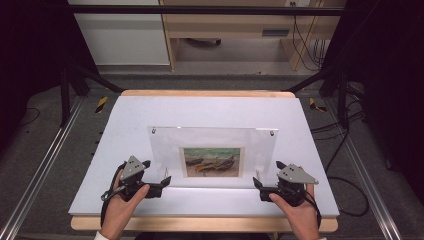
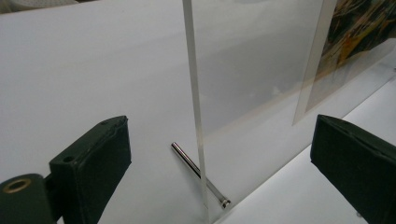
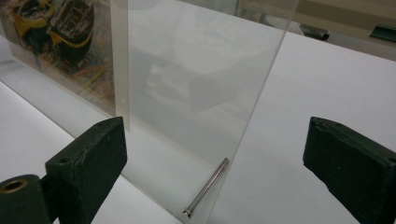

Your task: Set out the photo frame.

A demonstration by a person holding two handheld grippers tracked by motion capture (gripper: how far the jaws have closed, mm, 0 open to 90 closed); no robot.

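While the clear acrylic picture frame stands upright by itself mid-tabletop, the standing-up looks done. Both the left gripper and right gripper flank its 2 lower corners with jaws spread, gripping nothing; only withdrawal seems left.

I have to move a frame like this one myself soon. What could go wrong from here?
The clear frame stands upright on thin metal pins, so a bump from either open tongs, left or right, might tip it. Both flank its side edges; closing unevenly could twist it or let the smooth panel slip.
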